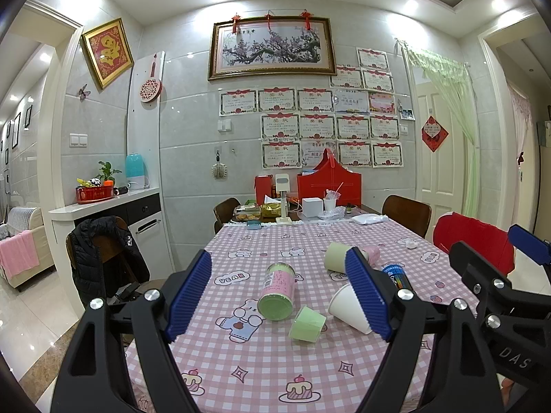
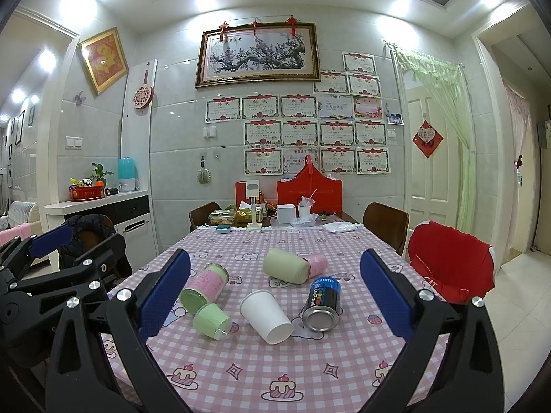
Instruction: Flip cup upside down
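A white paper cup (image 2: 267, 316) lies on its side on the pink checked tablecloth (image 2: 275, 371); it also shows in the left wrist view (image 1: 347, 309), partly behind a finger. A small green cup (image 2: 211, 320) lies on its side beside it, also seen in the left wrist view (image 1: 307, 323). A large pale green cup (image 2: 287, 265) lies farther back. My left gripper (image 1: 279, 296) is open and empty above the table's near edge. My right gripper (image 2: 275, 296) is open and empty, with the white cup between its fingers in view.
A pink-and-green canister (image 2: 204, 285) and a blue spray can (image 2: 323, 304) lie on their sides. A pink cup (image 2: 316, 263) lies behind the pale green one. Boxes and a red bag (image 2: 309, 191) crowd the far end. Chairs stand around, one with a red cover (image 2: 451, 261).
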